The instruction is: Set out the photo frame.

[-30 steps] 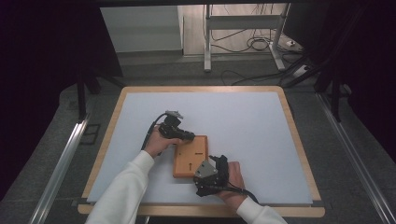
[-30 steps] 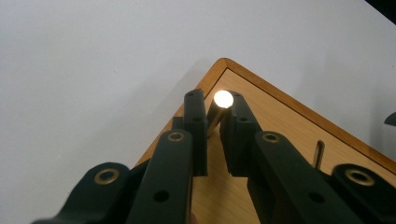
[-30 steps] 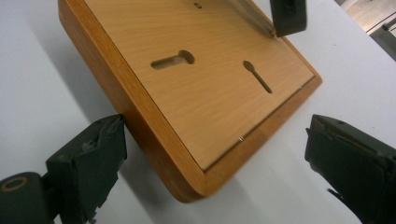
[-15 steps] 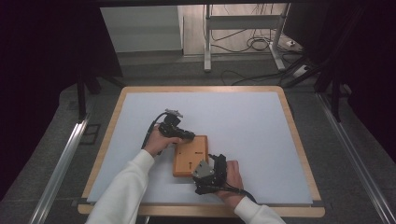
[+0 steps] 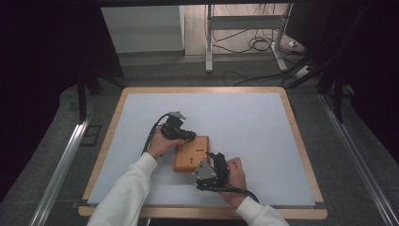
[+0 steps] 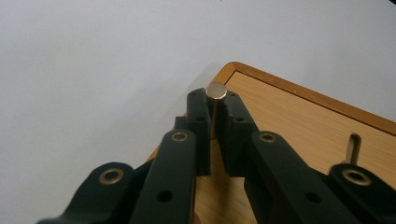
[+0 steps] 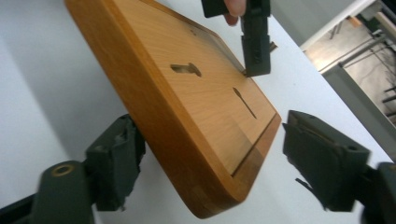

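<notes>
The wooden board (image 5: 191,153) lies on the table's white mat (image 5: 244,122), near the front. The left gripper (image 6: 215,105) pinches a brass pin (image 6: 216,91) at its far corner; the right gripper (image 7: 210,172) spreads around the near corner, apparently not clamping. The pin could tilt and jam if the board slides.

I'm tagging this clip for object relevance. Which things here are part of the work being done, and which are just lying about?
In the job:
- wooden board
- brass pin, clamped in the left gripper over the board's corner
- right gripper, jaws open either side of the board's edge

Lying about:
- cables on the floor beyond the table
- metal stand
</notes>
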